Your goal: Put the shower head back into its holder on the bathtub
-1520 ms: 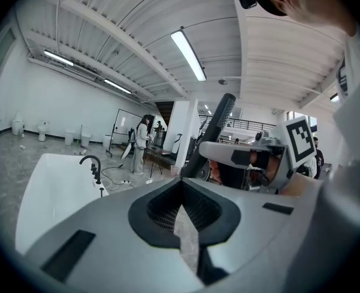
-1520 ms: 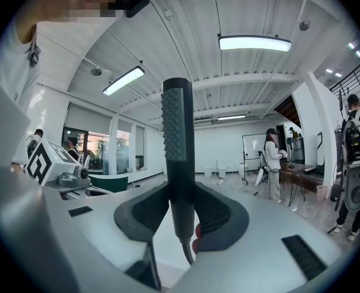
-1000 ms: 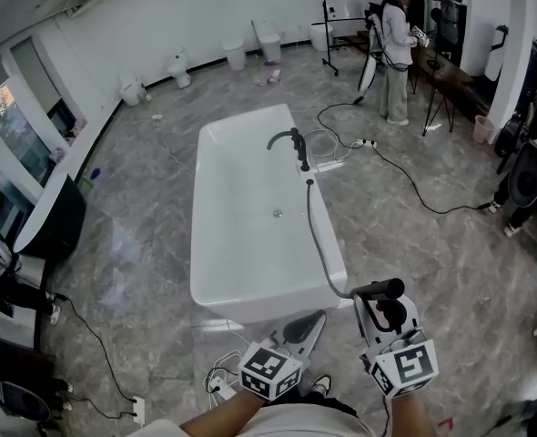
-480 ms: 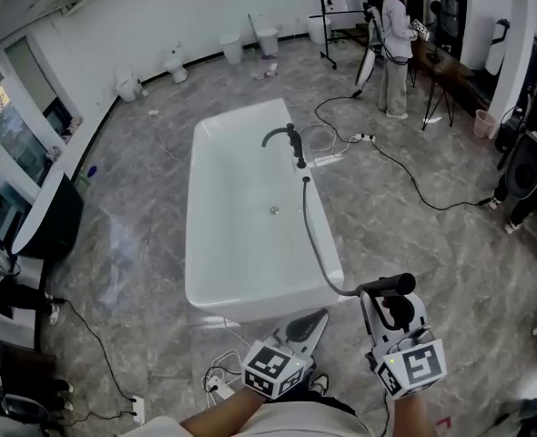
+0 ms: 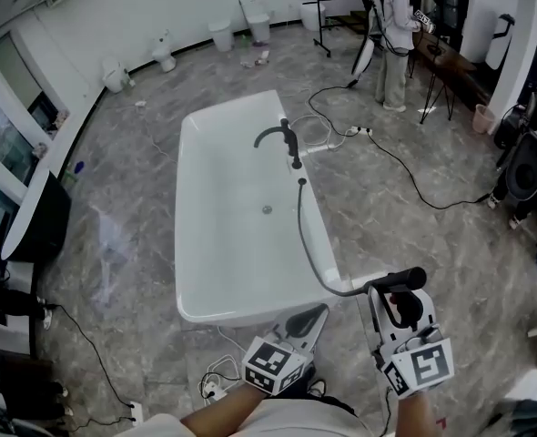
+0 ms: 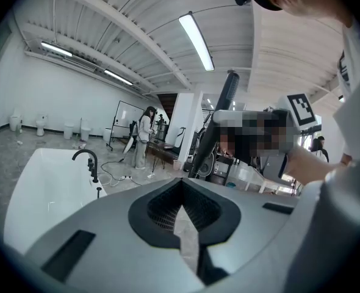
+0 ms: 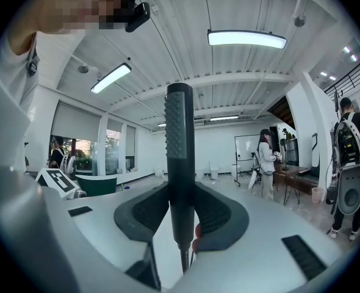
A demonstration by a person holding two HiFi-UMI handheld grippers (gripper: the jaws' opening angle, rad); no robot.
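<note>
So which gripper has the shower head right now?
The right gripper: its jaws clamp the black shower head; the left gripper is shut on nothing.

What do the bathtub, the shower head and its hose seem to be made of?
Bathtub: glossy white and smooth, with soft reflections; probably acrylic or enamel.
Shower head: matte black with a dotted face; metal or plastic, I cannot tell which.
Hose: grey, hanging in a loose curve, so flexible; perhaps metal-sheathed or plastic.

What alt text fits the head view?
Right gripper holds a black stick-shaped shower head, its dark hose trailing to a white rectangular bathtub with a black curved faucet. Left gripper is shut, empty.
</note>
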